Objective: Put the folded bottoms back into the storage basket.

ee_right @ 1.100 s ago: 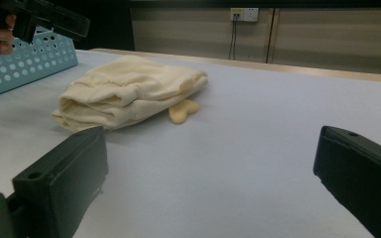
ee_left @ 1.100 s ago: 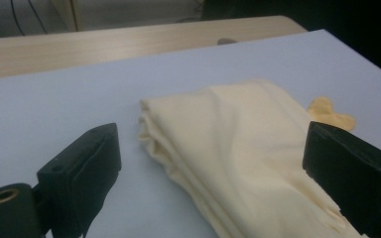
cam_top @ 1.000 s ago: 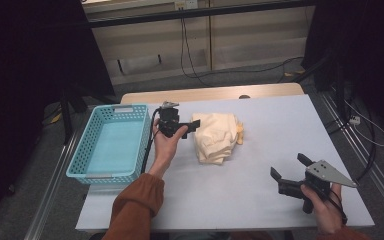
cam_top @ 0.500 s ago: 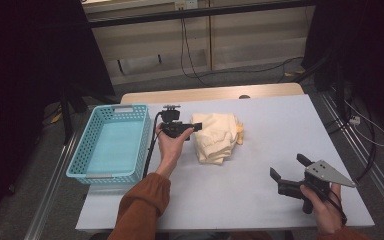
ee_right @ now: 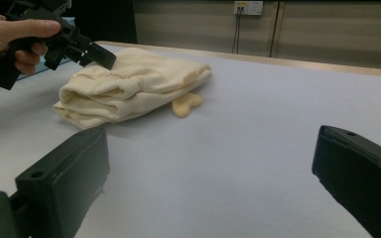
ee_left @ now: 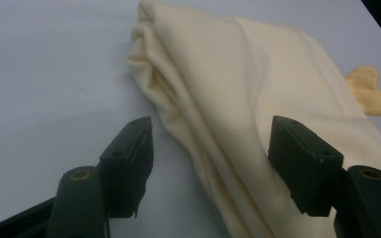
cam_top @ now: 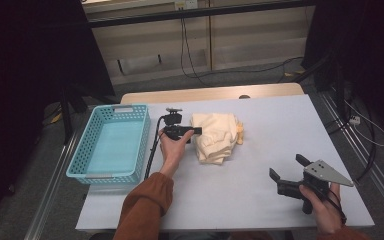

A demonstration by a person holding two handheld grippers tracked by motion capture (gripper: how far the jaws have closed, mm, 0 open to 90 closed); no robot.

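A folded cream garment (cam_top: pixel 215 140) lies mid-table, thick and soft in the left gripper view (ee_left: pixel 238 94) and low in the right gripper view (ee_right: pixel 129 84). A small yellow tab (cam_top: pixel 240 134) (ee_left: pixel 372 91) (ee_right: pixel 186 105) pokes out at its far side. My left gripper (cam_top: pixel 198 131) (ee_left: pixel 211 134) is open at the garment's left edge, one jaw over bare table and the other over the cloth. The same gripper (ee_right: pixel 99 57) shows in a hand, touching the fabric's top. My right gripper (cam_top: pixel 286 166) (ee_right: pixel 213 144) is open near the front right, holding nothing.
A turquoise mesh basket (cam_top: pixel 80 155) stands at the table's left edge, beside my left forearm. The pale grey table (cam_top: pixel 280 125) has a wooden strip along its far edge. Cables and dark stands sit on the floor beyond.
My left gripper has shifted slightly toward me and right, onto the garment's left edge. The right gripper has stayed put.
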